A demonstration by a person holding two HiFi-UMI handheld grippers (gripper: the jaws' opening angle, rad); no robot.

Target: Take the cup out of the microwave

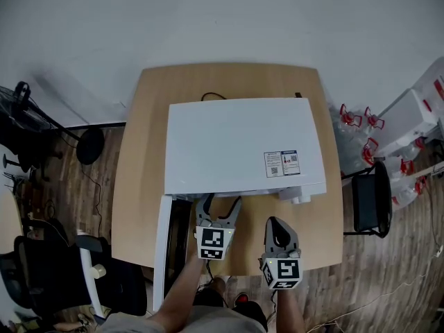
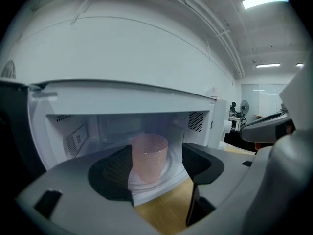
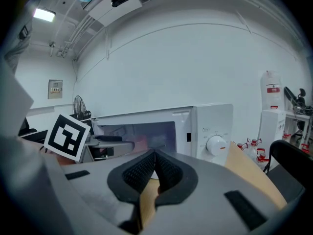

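The white microwave (image 1: 243,144) sits on a wooden table (image 1: 139,158), its door (image 1: 161,248) swung open towards me on the left. In the left gripper view a pink textured cup (image 2: 149,155) stands upright on the glass turntable inside the cavity. My left gripper (image 1: 219,201) is open just in front of the opening. The cup shows between its pads (image 2: 117,168) but farther back, untouched. My right gripper (image 3: 154,153) hangs to the right, shut with nothing in it, facing the microwave front and its knob (image 3: 216,144).
A black chair (image 1: 371,200) and several water bottles (image 1: 361,127) stand right of the table. Another dark chair (image 1: 41,269) and a fan (image 1: 17,96) are on the left. The open door juts past the table's front edge.
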